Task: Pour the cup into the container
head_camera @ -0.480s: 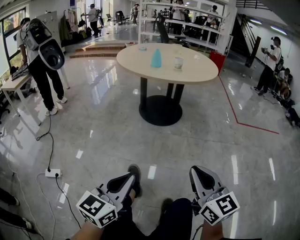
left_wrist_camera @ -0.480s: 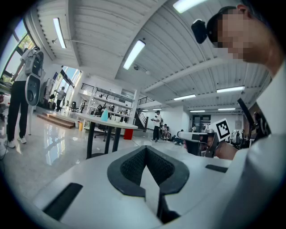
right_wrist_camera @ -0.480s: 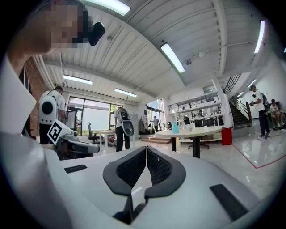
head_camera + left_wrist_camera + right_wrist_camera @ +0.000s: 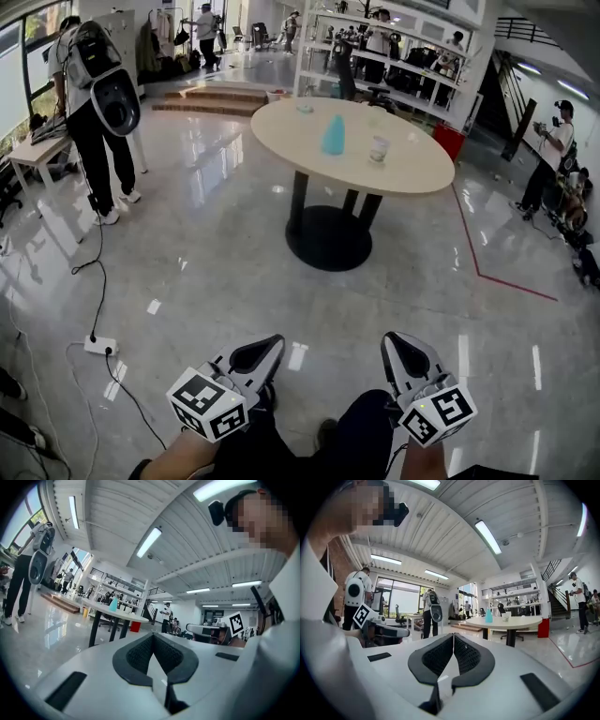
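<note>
A round beige table (image 4: 412, 167) on a black pedestal stands some way ahead across the floor. On it are a light-blue tapered vessel (image 4: 333, 135) and a white cup (image 4: 379, 149), standing apart. Both also show small and far off in the right gripper view, the blue vessel (image 4: 488, 615) left of the white cup (image 4: 505, 616). My left gripper (image 4: 271, 346) and right gripper (image 4: 393, 341) hang low over my legs, far short of the table. Each has its jaws shut with nothing between them, as the left gripper (image 4: 153, 637) and right gripper (image 4: 453, 637) show close up.
A person with a backpack (image 4: 94, 89) stands at the left beside a small white table (image 4: 37, 152). A power strip (image 4: 98, 345) with a cable lies on the glossy floor at the left. A red line (image 4: 497, 277) runs along the floor right of the table. Shelves and more people stand behind.
The table and its two vessels sit lower and a little larger in the head view, so I have come closer. Both grippers stay shut and low.
</note>
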The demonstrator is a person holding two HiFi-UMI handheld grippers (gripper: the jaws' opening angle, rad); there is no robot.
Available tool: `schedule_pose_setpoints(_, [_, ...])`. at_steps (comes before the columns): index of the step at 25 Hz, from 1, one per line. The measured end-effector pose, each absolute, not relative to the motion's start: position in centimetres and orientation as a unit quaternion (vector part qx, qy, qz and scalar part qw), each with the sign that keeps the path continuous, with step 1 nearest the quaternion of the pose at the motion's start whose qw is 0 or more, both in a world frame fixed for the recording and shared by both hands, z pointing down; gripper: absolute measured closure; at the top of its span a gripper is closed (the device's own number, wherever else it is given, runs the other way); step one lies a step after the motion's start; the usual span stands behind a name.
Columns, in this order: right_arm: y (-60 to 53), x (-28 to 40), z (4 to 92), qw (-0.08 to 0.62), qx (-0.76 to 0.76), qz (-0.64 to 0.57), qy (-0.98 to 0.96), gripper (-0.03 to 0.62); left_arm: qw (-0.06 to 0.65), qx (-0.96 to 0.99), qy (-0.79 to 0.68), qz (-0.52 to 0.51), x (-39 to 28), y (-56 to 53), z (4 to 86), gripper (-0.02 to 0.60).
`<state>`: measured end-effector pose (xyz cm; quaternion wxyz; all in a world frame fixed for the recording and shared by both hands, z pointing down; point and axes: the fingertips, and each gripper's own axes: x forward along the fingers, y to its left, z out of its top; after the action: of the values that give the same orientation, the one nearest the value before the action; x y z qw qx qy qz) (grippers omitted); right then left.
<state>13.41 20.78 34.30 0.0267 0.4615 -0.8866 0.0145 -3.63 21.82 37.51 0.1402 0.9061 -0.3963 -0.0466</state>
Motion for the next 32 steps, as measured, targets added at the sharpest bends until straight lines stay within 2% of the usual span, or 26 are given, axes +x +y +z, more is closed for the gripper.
schedule_pose_setpoints(9, [14.0, 14.8, 33.4, 0.02, 0.477, 0.004, -0.879, 0.588, 0.126, 0.912, -0.386, -0.054, -2.8, 15.2, 36.4, 0.581])
schedule_pose_setpoints(25, [-8.2, 16.1, 32.2, -0.04, 0.502, 0.027, -0.864, 0.583, 0.087, 0.913, -0.398, -0.032, -3.2, -5.4, 33.3, 0.581])
schedule_pose_setpoints(32, [-20.6, 16.5, 31.3, -0.021, 0.515, 0.01, -0.857, 0.501, 0.097, 0.908, -0.405, -0.044, -4.1, -18.1, 33.2, 0.581])
